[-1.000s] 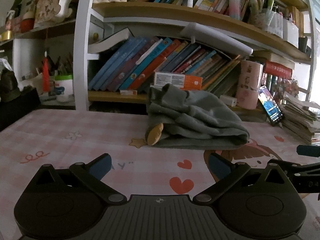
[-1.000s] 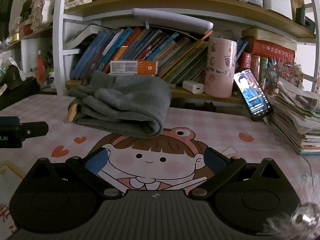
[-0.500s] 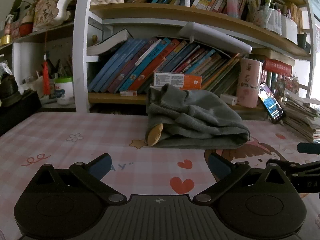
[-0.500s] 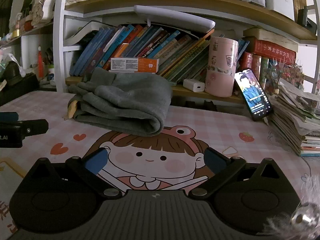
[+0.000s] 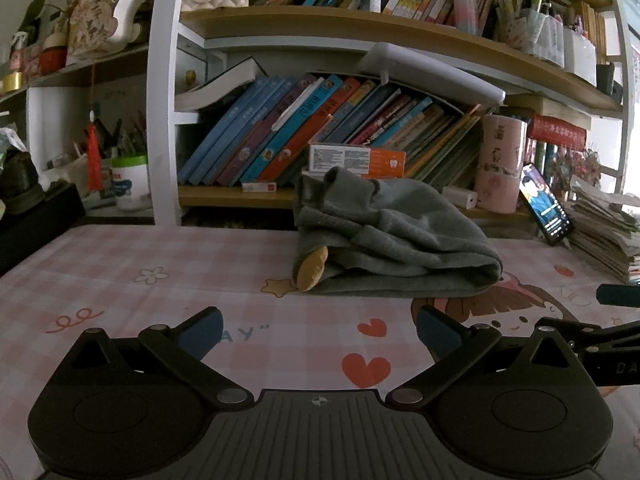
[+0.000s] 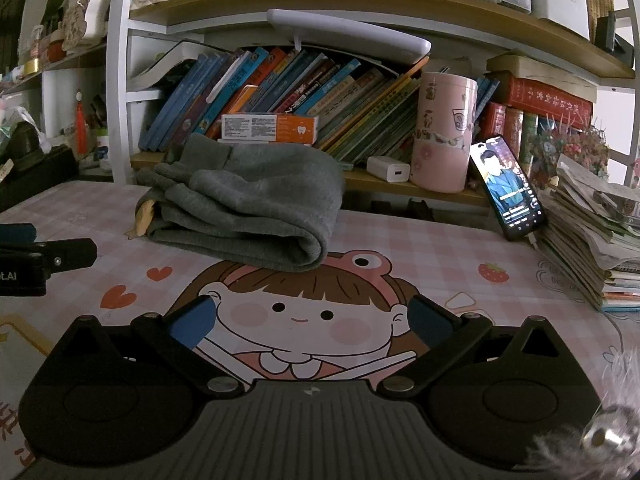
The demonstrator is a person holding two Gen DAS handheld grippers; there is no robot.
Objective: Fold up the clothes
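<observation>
Both grippers hover low over the pink checked tablecloth (image 5: 168, 256), side by side. Left gripper (image 5: 320, 330): jaws spread wide, holding nothing. Right gripper (image 6: 308, 320): likewise wide apart and empty. One folded grey garment (image 6: 256, 204) lies ahead of both, near the bookshelf (image 6: 360, 4), untouched. One phone (image 6: 506, 188) leans against a paper stack.
</observation>
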